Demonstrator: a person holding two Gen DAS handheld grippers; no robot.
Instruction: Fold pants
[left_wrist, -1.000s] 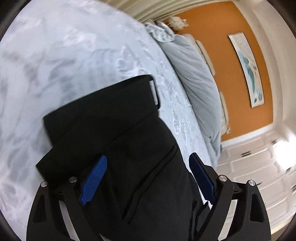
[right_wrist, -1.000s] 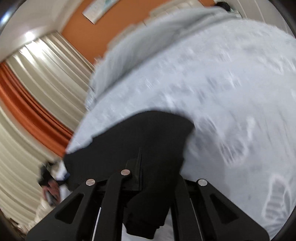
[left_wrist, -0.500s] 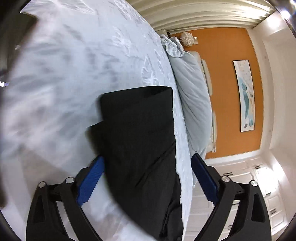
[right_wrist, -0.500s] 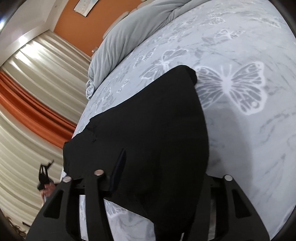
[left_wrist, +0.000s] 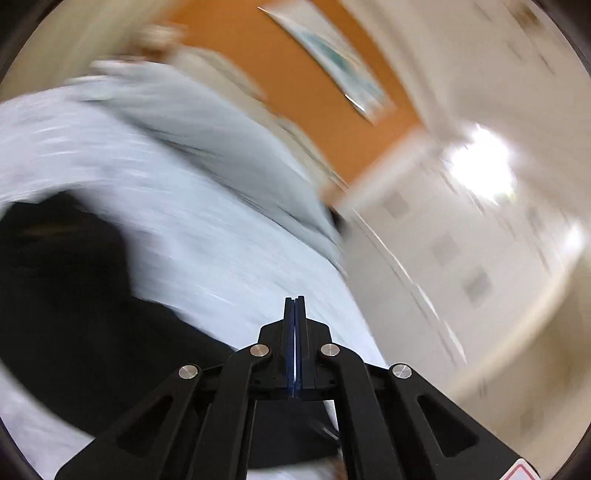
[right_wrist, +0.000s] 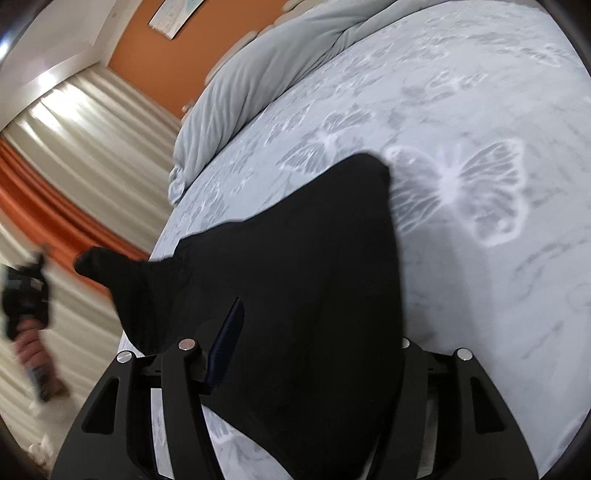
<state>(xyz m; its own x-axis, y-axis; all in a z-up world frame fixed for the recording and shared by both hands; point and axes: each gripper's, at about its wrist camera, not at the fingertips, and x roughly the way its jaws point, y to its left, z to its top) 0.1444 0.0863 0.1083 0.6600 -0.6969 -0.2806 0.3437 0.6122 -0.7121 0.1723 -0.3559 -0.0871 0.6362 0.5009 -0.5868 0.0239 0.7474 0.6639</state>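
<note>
My left tool (left_wrist: 294, 314) has its two fingers pressed together with nothing between them, and it points past the bed edge toward the white cupboards; this view is very blurred. From it the black pants (left_wrist: 74, 314) lie at about nine o'clock, low on the left. My right tool (right_wrist: 314, 354) stands apart, its blue-padded finger (right_wrist: 227, 341) at the left of the cloth and the other one mostly hidden under the pants (right_wrist: 295, 277); whether they touch the fabric I cannot tell. The pants lie on the bed (right_wrist: 480, 92) directly before this tool, the long axis going up toward one o'clock (one corner hangs over the bed edge at nine o'clock). I judge the right tool is the nearer one for the next fold.
</note>
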